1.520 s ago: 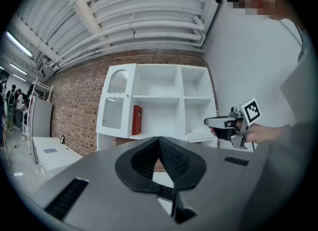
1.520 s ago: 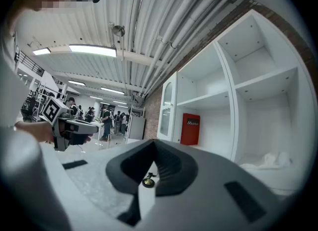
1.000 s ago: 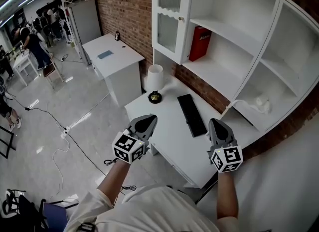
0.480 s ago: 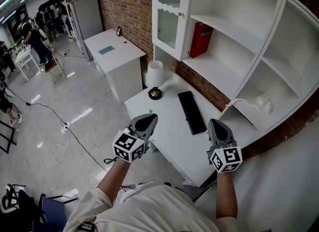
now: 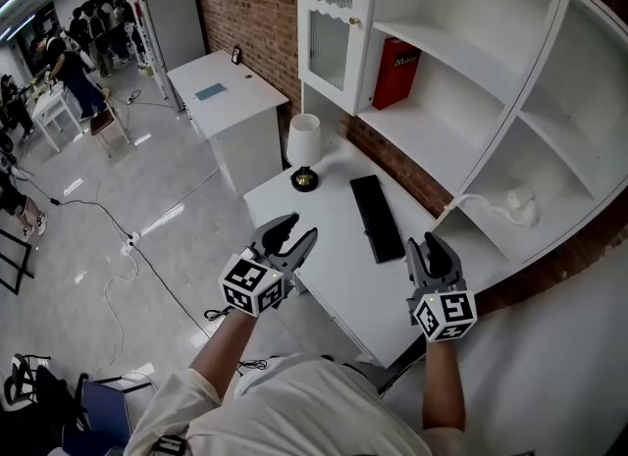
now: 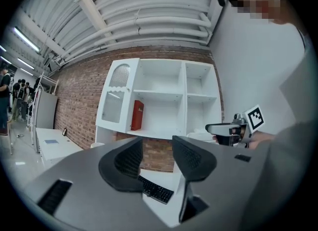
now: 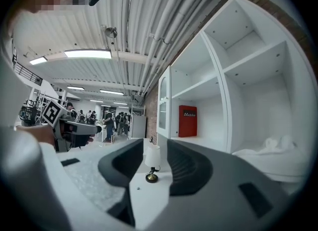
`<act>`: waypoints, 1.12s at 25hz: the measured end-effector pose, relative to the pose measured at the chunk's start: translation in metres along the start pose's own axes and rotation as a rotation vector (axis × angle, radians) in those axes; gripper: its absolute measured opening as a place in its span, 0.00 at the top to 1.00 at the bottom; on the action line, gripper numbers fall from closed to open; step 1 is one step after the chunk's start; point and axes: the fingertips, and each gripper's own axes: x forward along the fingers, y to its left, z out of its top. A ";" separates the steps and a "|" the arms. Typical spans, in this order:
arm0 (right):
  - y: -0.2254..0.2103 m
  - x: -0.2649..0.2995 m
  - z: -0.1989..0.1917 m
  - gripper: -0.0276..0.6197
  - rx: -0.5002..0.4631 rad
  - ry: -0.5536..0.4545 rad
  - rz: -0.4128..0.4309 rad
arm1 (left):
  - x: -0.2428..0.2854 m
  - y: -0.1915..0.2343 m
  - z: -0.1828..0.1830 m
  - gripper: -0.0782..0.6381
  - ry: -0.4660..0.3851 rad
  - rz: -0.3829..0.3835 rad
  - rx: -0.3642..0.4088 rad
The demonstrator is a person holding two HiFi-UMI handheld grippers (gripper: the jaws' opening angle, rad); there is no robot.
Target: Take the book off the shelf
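Observation:
A red book stands upright on the middle shelf of the white shelf unit, against its left wall; it also shows in the left gripper view and the right gripper view. My left gripper hovers over the desk's front left edge, far short of the book. Its jaws have just been opening and stand open with nothing between them. My right gripper is over the desk's front right part. Its jaws have also just been opening, and they too are open and hold nothing.
On the white desk lie a black keyboard and a small white lamp. A white cloth sits in the lower right shelf compartment. A glass cabinet door hangs left of the book. A second white table and several people are far left.
Both grippers' jaws were shut in the earlier frames and are now spread apart. Both hands have sunk slightly toward the desk's front edge.

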 end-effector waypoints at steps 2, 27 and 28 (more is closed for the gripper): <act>-0.002 0.002 -0.004 0.73 0.000 0.012 0.015 | 0.004 0.000 -0.001 0.65 0.001 0.002 -0.010; -0.059 0.051 -0.032 0.73 0.033 0.032 0.055 | 0.061 0.018 -0.030 0.65 0.039 0.089 -0.036; -0.060 0.056 -0.033 0.73 0.034 0.033 0.049 | 0.066 0.024 -0.030 0.65 0.039 0.085 -0.037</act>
